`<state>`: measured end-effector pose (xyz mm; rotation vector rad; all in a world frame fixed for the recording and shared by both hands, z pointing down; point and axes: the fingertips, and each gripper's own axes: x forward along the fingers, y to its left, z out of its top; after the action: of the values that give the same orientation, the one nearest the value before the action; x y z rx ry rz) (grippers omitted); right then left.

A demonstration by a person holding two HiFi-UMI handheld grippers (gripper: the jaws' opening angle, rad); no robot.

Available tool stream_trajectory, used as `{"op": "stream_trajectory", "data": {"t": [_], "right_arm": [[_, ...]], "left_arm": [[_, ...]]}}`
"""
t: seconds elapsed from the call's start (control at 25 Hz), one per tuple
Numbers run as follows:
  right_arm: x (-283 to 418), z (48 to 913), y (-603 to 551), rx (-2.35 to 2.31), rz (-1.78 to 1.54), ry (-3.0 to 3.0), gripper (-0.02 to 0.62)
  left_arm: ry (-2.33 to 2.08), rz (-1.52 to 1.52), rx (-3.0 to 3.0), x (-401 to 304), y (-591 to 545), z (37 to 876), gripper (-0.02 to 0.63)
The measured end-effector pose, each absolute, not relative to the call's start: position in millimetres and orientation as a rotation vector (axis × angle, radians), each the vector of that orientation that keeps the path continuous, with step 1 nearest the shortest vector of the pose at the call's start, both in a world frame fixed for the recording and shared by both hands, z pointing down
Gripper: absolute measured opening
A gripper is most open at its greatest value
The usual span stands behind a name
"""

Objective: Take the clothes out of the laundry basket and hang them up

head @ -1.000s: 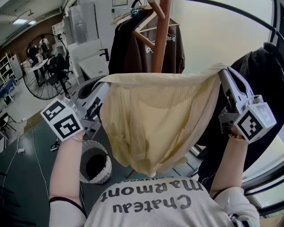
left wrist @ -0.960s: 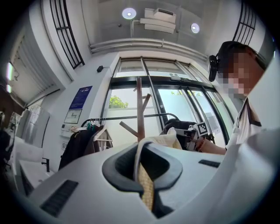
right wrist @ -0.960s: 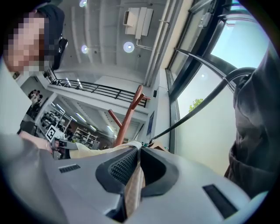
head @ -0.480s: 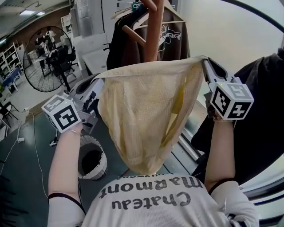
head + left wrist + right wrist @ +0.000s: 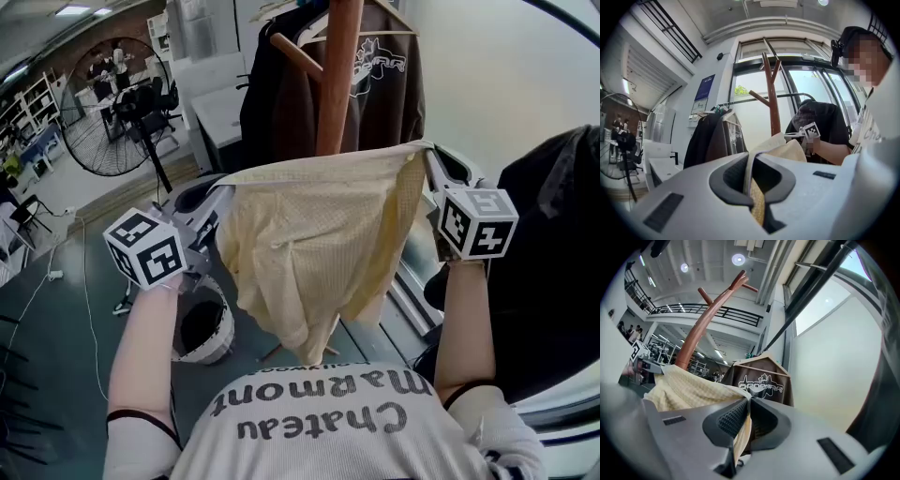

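Pale yellow waffle-knit garment (image 5: 314,239): out of the basket and held spread in the air before me, in front of the reddish-brown wooden coat stand (image 5: 336,75). Its top edge runs taut between my two grippers. The body hangs loose below, clear of the floor.

Left gripper (image 5: 223,186): fingers (image 5: 732,177) closed tight on the garment's left corner, with the weave pinched between the dark pads.

Right gripper (image 5: 427,152): fingers (image 5: 732,419) likewise clamped on the right corner, and a fold of cloth trails down from the pinch.

White perforated laundry basket (image 5: 223,349): on the floor below and to my left, well apart from the garment. Its inside is dark, so I cannot tell whether anything remains in it.

Brown jacket with white chest print (image 5: 380,80): on a wooden hanger on the stand, behind the pole.

Black garment (image 5: 548,244): hanging at my right, just beside my right arm.

Step in hand, as I judge it: the lift-out is done and I am presenting the garment to the stand for hanging.

Next move, as I judge it: I see no free hanger, so the bare angled peg (image 5: 292,54) at the pole's upper left is the likely target. I need to raise the top edge above that peg and lay the cloth over it. One corner comes free only once the peg carries the weight, and I must keep the loose body from snagging the brown jacket.
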<state>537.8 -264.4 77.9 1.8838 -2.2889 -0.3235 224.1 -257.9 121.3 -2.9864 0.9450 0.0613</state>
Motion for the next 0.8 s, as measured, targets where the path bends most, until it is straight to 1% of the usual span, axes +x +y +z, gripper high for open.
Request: {"op": "stream_trajectory", "data": {"t": [0.2, 0.4, 0.56, 0.8], "right_arm": [[540, 114, -267, 1.83, -0.273, -2.276, 0.041], [531, 134, -273, 1.782, -0.151, -2.34, 0.041], [529, 166, -263, 1.756, -0.026, -2.413, 0.042], [508, 211, -255, 1.679, 0.07, -2.44, 0.041]], "left_arm": [[0.98, -0.011, -3.011, 226, -251, 156, 0.014], [1.046, 0.005, -3.063, 220, -250, 178, 0.014], [1.08, 0.011, -3.092, 226, -234, 206, 0.014], [1.13, 0.059, -3.148, 235, -220, 236, 0.014]]}}
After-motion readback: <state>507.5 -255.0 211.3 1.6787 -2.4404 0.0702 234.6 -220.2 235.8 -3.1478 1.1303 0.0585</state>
